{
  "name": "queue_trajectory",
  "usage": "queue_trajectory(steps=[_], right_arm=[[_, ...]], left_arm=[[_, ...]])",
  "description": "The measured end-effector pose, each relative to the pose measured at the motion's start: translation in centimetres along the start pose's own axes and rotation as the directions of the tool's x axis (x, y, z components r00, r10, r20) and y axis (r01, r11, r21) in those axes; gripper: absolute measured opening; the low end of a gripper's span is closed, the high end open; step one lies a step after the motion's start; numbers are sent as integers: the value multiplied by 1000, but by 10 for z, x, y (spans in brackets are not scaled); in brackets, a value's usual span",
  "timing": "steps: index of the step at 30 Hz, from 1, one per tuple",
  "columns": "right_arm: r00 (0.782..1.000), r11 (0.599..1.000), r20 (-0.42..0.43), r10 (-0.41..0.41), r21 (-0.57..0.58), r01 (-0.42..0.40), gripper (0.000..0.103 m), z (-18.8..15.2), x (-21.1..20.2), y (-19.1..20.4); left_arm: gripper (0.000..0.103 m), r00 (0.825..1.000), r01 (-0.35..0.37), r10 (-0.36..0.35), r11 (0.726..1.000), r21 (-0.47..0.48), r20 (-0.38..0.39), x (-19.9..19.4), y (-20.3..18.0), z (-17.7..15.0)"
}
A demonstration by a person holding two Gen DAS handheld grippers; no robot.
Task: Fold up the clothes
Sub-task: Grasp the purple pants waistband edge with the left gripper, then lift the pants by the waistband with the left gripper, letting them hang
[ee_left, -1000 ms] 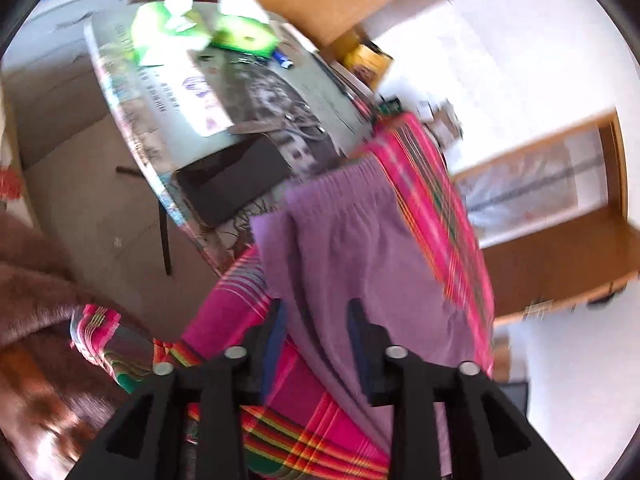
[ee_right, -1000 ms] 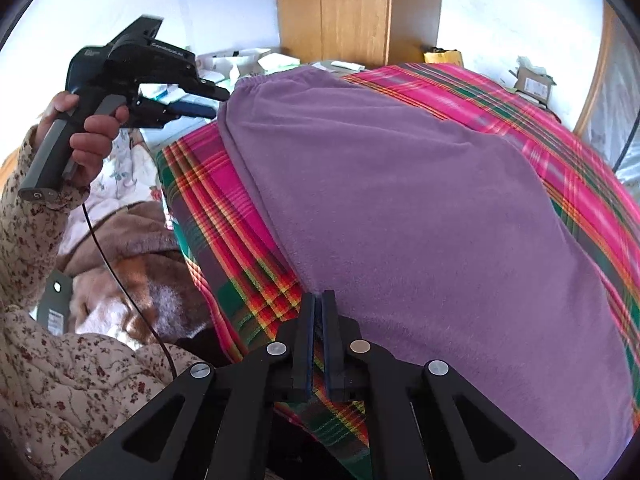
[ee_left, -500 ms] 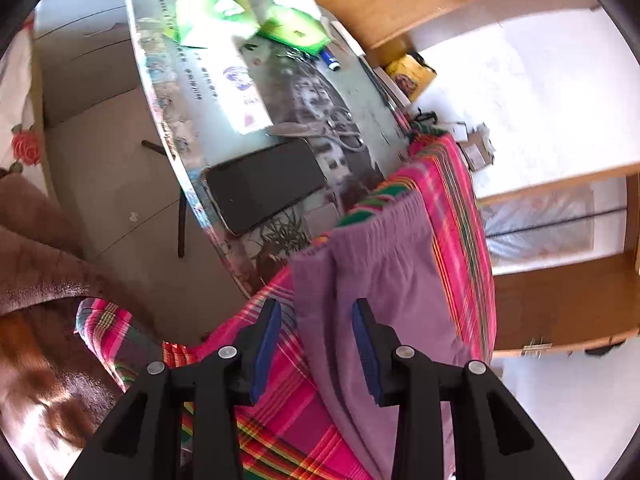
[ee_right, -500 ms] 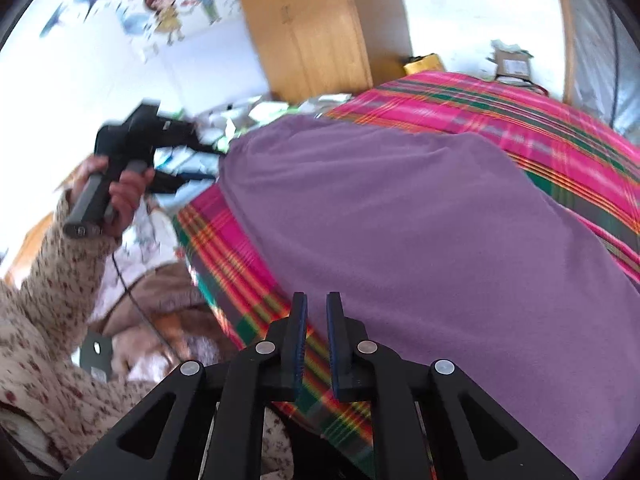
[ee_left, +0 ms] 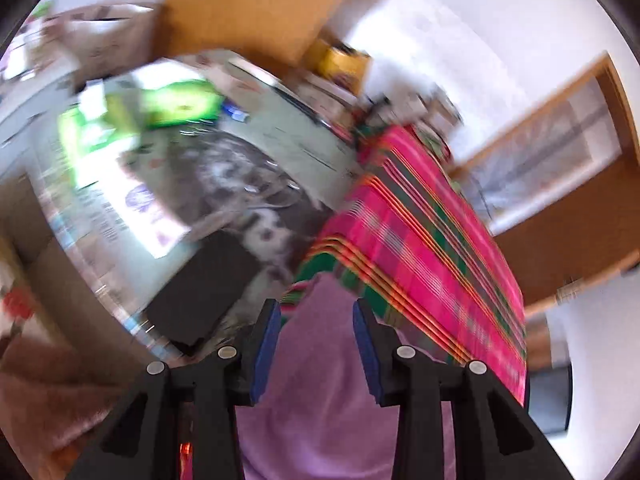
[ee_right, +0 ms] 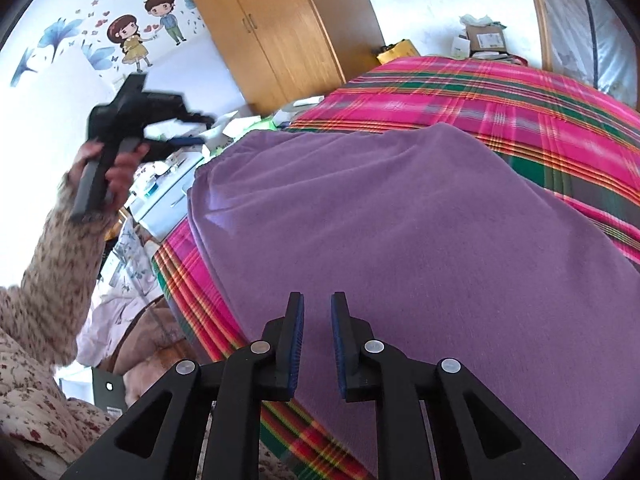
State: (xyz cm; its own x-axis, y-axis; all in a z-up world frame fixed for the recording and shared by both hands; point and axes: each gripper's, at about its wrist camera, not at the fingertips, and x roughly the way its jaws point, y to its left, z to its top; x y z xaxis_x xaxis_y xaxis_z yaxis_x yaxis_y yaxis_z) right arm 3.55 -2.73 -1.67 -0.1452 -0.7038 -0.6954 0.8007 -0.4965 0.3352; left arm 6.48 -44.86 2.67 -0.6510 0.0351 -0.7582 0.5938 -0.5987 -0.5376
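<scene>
1. Purple garment [ee_right: 400, 232]: a soft, matte, fleece-like cloth, laid flat on the plaid bedspread [ee_right: 500, 92]. A gathered, elastic-looking hem is seen at the far left corner, toward the cluttered table. It is judged light, limp and non-fragile; it can be expected to sag and drape when lifted and to cling slightly to the cover beneath, not slide.

2. Holding points: the near edge and the gathered hem are judged the best places for a pinch, since a doubled or elastic edge gives the pads more to bite on. Two corners should be taken at once so the fold stays square; a single-layer pinch in mid-panel would likely bunch the cloth.

3. Right gripper [ee_right: 317, 344]: held over the near edge of the garment. Its jaws have just been opening; a narrow gap is seen between the blue pads [ee_right: 298, 344], with nothing clamped in it.

4. Left gripper [ee_left: 314, 344]: seen raised off the bed in the right wrist view, carried in a hand with a floral sleeve [ee_right: 60, 248]. Its fingers are spread wide and hold nothing; the garment's corner appears behind the gap, not in it. Its own view is blurred.

5. Surroundings: a table [ee_left: 224, 160] with green packets and a dark flat object stands just beside the bed; a wooden wardrobe [ee_right: 280, 28] and wall stickers are recorded behind.
</scene>
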Motion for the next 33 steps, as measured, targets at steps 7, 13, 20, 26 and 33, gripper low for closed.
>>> queue_trajectory(steps=[7,13,20,26,33], right_arm=[[1000,1000,-16,-5,22,5,15,6,6,-8],[1000,998,-31,7,57,-5,15,10,14,-16],[999,998,-39,8,61,-6,15,10,18,-15],[999,998,-39,3,62,-1,15,10,21,-15],[999,998,-34,-9,63,12,16,9,19,-13]], left_arm=[[39,981,-43,51,998,45,-188,63,-9,19],[34,975,-44,50,998,33,-217,72,-11,20],[5,992,-33,31,999,-10,-120,54,-8,22],[5,996,-31,24,997,-77,-83,50,13,23],[14,993,-59,49,994,-96,-103,52,21,21]])
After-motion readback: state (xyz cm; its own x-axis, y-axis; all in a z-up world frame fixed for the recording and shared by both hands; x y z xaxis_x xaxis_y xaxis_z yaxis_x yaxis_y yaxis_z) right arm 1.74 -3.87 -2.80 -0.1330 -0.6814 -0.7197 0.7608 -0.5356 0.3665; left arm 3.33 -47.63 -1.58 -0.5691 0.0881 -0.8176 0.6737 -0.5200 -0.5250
